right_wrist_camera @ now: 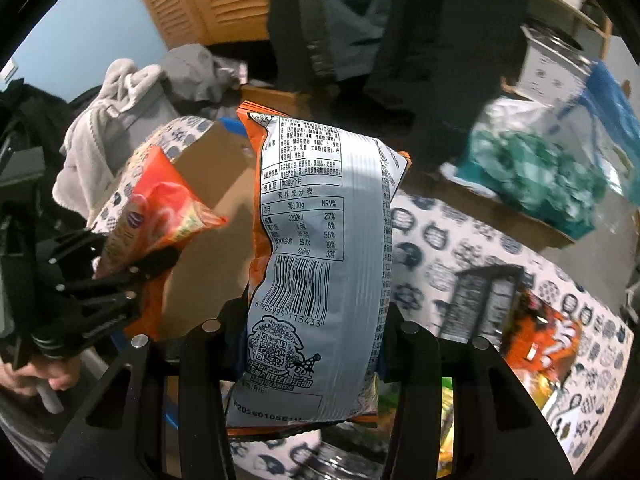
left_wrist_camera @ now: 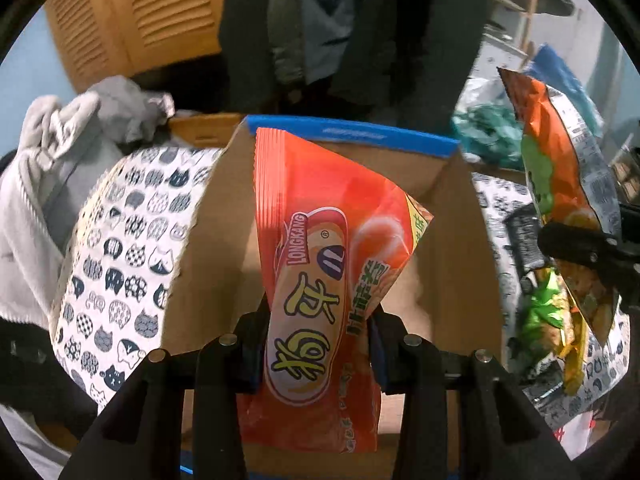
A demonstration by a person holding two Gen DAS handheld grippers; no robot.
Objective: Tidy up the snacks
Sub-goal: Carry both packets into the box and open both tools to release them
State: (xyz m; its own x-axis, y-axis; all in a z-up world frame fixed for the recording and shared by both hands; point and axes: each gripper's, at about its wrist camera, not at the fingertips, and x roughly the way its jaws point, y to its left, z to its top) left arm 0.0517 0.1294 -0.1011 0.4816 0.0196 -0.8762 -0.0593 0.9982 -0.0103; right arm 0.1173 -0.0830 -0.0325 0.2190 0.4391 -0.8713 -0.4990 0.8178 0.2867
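My left gripper (left_wrist_camera: 318, 320) is shut on a red-orange Longkang snack bag (left_wrist_camera: 320, 264) and holds it upright over an open cardboard box (left_wrist_camera: 460, 248) with a blue rim. My right gripper (right_wrist_camera: 312, 320) is shut on an orange chip bag (right_wrist_camera: 316, 240), its grey back label with barcode facing me. In the left wrist view that chip bag (left_wrist_camera: 560, 184) hangs at the right, held by the right gripper (left_wrist_camera: 580, 248). In the right wrist view the left gripper (right_wrist_camera: 132, 268) holds the red bag (right_wrist_camera: 160, 208) beside the box (right_wrist_camera: 216, 184).
A cat-print cloth (right_wrist_camera: 460, 240) covers the table. More snack packets (right_wrist_camera: 536, 344) lie on it at the right, also seen in the left wrist view (left_wrist_camera: 548, 320). Grey clothes (left_wrist_camera: 60, 152) pile at the left. A teal bag (right_wrist_camera: 532, 176) sits behind. Dark coats (left_wrist_camera: 360, 32) hang at the back.
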